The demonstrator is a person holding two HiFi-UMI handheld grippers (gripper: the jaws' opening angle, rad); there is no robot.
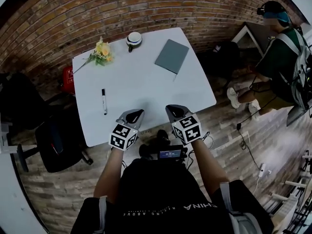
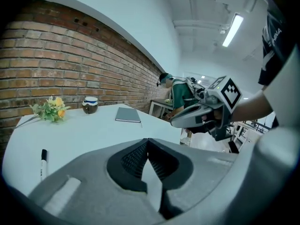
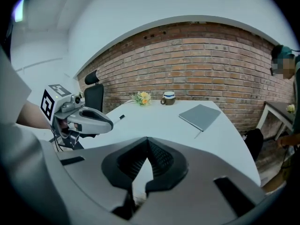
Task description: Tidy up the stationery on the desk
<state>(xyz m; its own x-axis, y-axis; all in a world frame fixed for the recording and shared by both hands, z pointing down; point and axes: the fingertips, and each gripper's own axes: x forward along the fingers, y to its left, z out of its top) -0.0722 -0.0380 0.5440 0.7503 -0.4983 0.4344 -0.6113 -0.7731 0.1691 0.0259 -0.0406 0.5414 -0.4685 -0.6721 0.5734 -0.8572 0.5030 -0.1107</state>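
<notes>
White desk awaiting tidying | left gripper, right gripper hovering at near edge, jaws together, empty | advising: opening left jaws before reaching, pinching marker mid-barrel.

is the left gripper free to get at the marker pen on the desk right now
Probably yes. The left gripper hangs at the near edge of the desk, and only bare white desktop lies between it and the marker pen. Its jaws are shut and empty, so they must open first.
</notes>
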